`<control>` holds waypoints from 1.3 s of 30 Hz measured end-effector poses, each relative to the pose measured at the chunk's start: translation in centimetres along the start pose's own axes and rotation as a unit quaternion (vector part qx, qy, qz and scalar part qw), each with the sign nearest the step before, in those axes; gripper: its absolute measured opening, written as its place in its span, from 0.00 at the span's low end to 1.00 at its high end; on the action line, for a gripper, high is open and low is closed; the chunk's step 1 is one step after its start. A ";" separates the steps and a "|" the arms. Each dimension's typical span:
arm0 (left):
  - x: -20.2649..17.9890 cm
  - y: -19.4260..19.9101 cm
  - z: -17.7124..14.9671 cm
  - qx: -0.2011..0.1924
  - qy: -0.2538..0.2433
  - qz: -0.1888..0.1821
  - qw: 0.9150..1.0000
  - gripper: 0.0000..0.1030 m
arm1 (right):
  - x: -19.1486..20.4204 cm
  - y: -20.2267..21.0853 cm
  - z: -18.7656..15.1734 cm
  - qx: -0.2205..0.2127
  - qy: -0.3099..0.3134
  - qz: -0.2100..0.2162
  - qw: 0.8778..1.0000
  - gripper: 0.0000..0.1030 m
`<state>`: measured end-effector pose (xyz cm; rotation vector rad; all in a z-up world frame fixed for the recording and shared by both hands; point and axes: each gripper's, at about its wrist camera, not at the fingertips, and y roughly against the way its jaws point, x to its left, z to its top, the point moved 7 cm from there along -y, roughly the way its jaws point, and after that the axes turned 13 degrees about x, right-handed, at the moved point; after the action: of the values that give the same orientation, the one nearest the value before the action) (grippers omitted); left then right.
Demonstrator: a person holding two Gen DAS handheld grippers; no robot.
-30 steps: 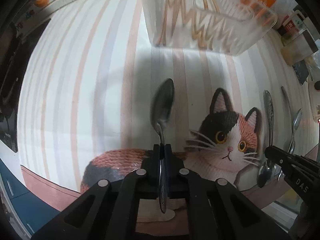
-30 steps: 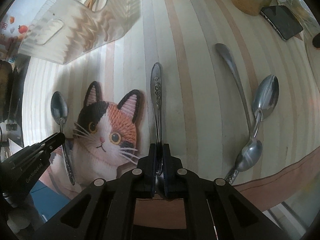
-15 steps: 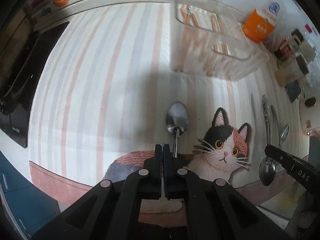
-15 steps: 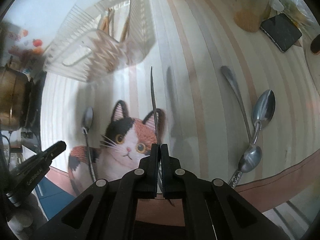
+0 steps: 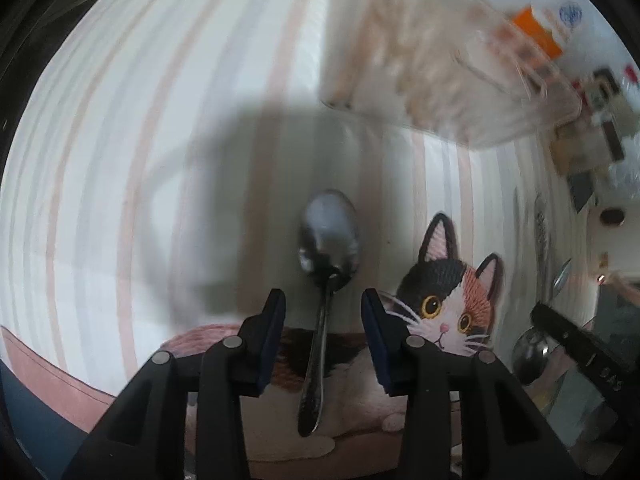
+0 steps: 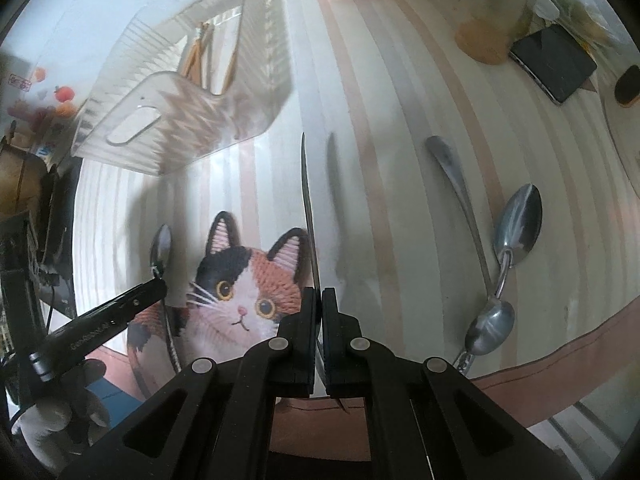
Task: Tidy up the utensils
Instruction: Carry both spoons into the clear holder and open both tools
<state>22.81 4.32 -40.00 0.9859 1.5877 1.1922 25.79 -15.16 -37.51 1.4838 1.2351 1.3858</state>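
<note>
On the striped cat-print tablecloth (image 5: pixel 120 160), a small steel spoon (image 5: pixel 326 276) lies between the spread jaws of the left gripper (image 5: pixel 323 312), ungrasped. Meanwhile the right gripper (image 6: pixel 320 300) is clenched on a thin steel utensil handle (image 6: pixel 309 216), lifted edge-on. Next, I judge, that utensil should travel to the clear ribbed plastic organizer tray (image 6: pixel 168 120).

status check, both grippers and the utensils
Left gripper open over spoon on the mat. Right gripper shut on utensil, lifted edge-on. Rack ahead, path clear.

Bare striped table (image 6: pixel 400 92) is lying open between the clear rack (image 6: pixel 192 120) and two crossed spoons (image 6: pixel 496 280); a phone (image 6: pixel 554 62) and jar (image 6: pixel 492 20) are crowding the far right.
</note>
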 end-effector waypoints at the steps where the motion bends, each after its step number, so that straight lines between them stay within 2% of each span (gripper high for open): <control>1: -0.6 -0.2 0.2 -0.001 -0.013 0.019 1.000 0.37 | -0.2 0.0 0.0 0.001 -0.002 -0.002 1.000 0.02; 4: -1.6 -0.6 0.3 -0.008 -0.034 0.061 0.998 0.34 | -0.7 -0.2 0.2 0.002 -0.005 -0.006 1.000 0.02; 5: -1.8 -0.6 0.4 -0.014 -0.041 0.069 0.997 0.12 | -0.9 -0.3 0.2 0.003 -0.006 -0.006 1.000 0.02; 6: -2.0 -0.7 0.3 -0.012 -0.045 0.067 0.997 0.03 | -0.9 -0.3 0.2 0.003 -0.007 -0.006 1.000 0.02; 10: -1.7 -0.5 -0.1 -0.017 -0.041 0.063 0.997 0.02 | -1.0 -0.1 0.2 0.001 -0.006 -0.002 1.000 0.02; 16: 1.2 2.4 -1.3 -0.041 -0.020 0.062 0.997 0.00 | -0.1 0.8 0.1 -0.003 0.010 0.006 1.000 0.02; 23: 4.2 7.9 -2.2 -0.087 0.011 0.053 0.995 0.00 | 1.2 3.6 0.6 -0.026 0.021 0.031 0.999 0.02; 26: 4.6 11.6 -2.0 -0.118 0.014 0.048 0.992 0.00 | 2.3 5.2 1.2 -0.038 0.027 0.046 0.998 0.02; 34: 1.6 19.5 0.7 -0.183 -0.008 0.030 0.983 0.00 | 5.1 11.8 4.0 -0.092 0.047 0.074 0.992 0.02; 39: -2.0 22.5 4.9 -0.200 -0.028 0.000 0.979 0.00 | 7.6 15.0 7.9 -0.120 0.063 0.080 0.988 0.02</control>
<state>29.91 8.62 -18.46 0.7477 1.2379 1.4021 35.50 -11.03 -22.21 1.3677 0.9992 1.6935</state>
